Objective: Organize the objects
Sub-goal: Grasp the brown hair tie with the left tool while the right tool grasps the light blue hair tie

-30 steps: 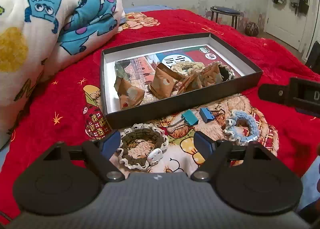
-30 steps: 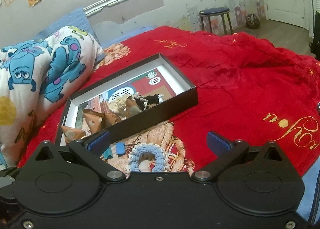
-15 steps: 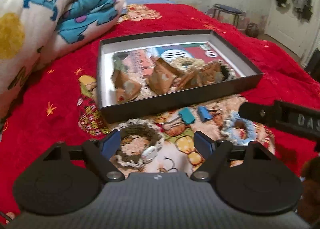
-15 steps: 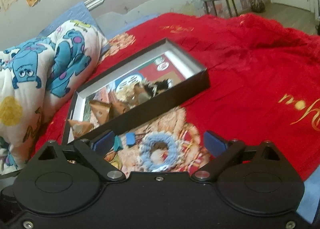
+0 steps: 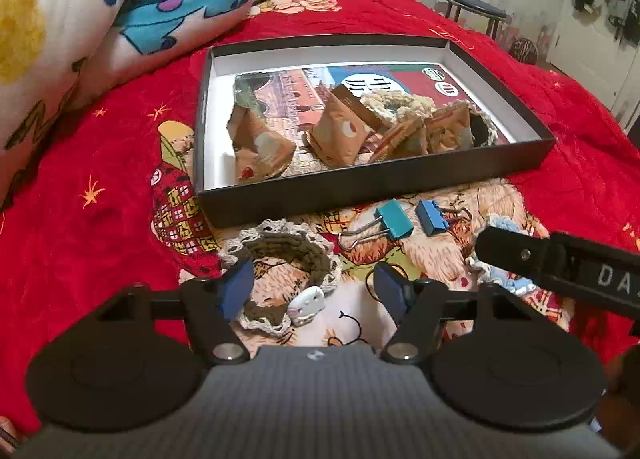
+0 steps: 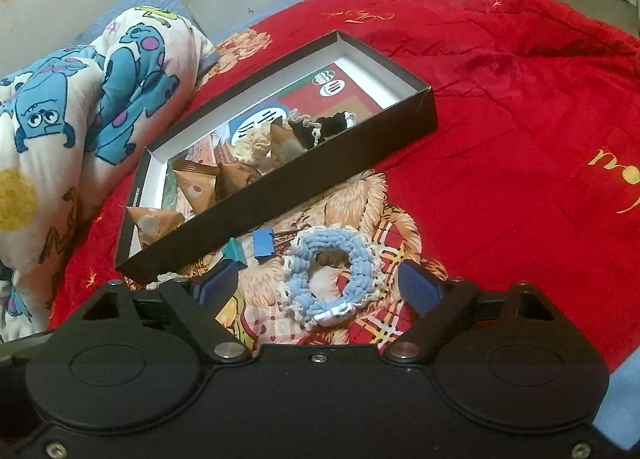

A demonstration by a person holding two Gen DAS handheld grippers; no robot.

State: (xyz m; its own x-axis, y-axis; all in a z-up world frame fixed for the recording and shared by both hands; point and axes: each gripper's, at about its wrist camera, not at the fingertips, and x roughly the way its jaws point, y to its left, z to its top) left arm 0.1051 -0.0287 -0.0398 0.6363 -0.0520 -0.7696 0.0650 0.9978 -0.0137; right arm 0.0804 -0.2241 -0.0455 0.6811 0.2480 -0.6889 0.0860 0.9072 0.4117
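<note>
1. Left gripper (image 5: 312, 291), lower centre of the left wrist view: jaws spread but closing, with the brown crocheted scrunchie (image 5: 286, 273) between them. The left pad overlaps its rim; no firm pinch visible yet.
2. Right gripper (image 6: 318, 287), lower centre of the right wrist view: jaws spread and closing either side of the blue crocheted scrunchie (image 6: 330, 275) — pads apart from it.
3. Both scrunchies lie flat on the red bedspread (image 6: 520, 119), just in front of the black box (image 5: 372, 183), mid-frame. Likely staged there for a short lift over the near wall.
4. The box holds brown paper packets (image 5: 338, 135) and a cream scrunchie (image 5: 396, 103) — so it reads as the destination.
5. Teal binder clip (image 5: 394, 219) and blue binder clip (image 5: 430, 215) lie between box and scrunchies, untouched.
</note>
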